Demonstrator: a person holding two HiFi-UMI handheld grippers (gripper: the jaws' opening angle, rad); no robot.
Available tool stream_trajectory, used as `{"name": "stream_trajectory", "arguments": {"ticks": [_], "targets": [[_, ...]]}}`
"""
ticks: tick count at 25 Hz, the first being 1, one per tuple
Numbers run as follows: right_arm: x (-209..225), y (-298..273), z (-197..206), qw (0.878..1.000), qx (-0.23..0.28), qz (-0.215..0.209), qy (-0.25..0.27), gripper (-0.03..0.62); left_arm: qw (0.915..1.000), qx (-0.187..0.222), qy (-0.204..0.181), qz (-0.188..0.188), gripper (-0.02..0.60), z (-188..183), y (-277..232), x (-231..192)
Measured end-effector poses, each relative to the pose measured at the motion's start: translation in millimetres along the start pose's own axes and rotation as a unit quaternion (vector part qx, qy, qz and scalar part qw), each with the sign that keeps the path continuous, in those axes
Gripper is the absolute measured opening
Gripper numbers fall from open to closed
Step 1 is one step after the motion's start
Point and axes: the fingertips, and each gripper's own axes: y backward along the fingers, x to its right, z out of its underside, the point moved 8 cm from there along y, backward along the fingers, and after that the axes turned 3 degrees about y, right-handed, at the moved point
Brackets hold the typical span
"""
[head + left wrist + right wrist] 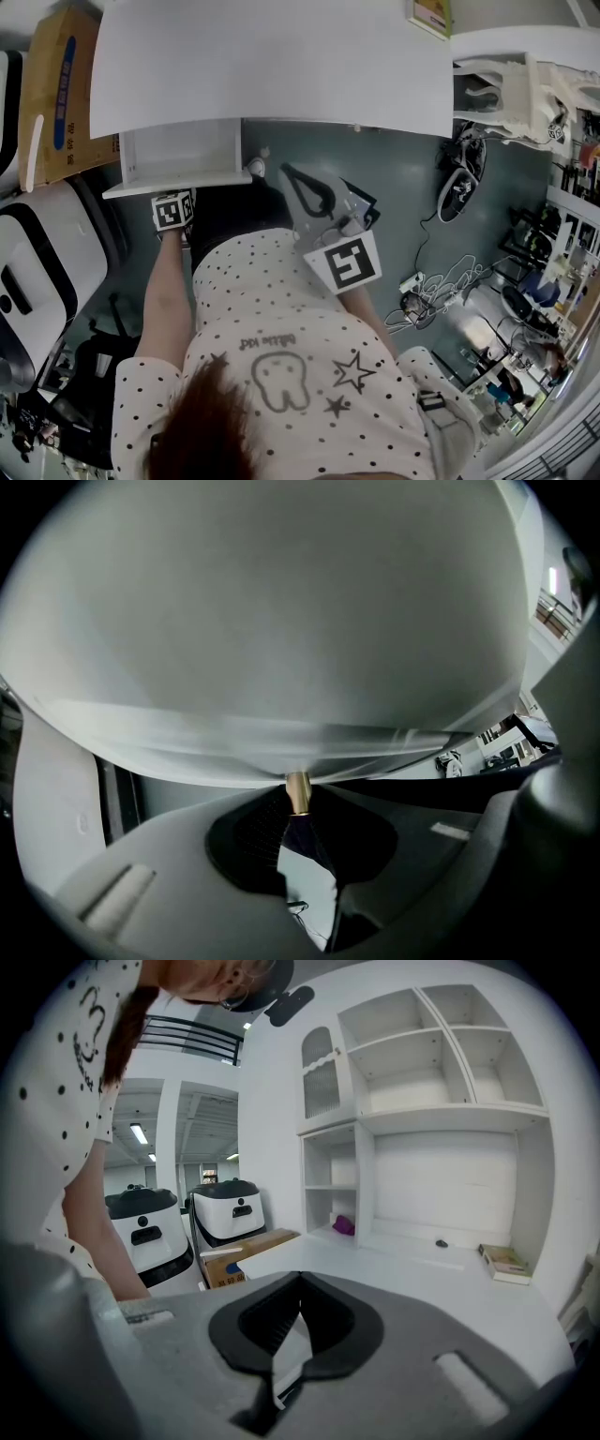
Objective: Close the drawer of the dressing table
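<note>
We see a brown cardboard box [56, 94] near a white and black machine [28, 281]. White cables [441, 281] lie in a tangle on the green floor [394, 187]. We see a small book [506, 1263] too.

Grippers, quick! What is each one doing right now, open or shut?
Left gripper: shut on the drawer's brass knob.
Right gripper: shut, holding nothing.

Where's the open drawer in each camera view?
Head view: drawer, upper left, pulled out under the tabletop.
Left gripper view: its white front fills the upper half, brass knob at the jaw tips.
Right gripper view: not in it.
Shared landmark: cardboard box, in head and right gripper views.
</note>
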Motion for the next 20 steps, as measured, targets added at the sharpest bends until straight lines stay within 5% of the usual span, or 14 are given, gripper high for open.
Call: {"name": "stream_trajectory", "arguments": {"ticks": [20], "targets": [[3, -6, -4, 1.0, -0.008, 0.013, 0.005, -0.003, 0.9998, -0.004, -0.015, 0.008, 0.069, -20, -5, -1]]}}
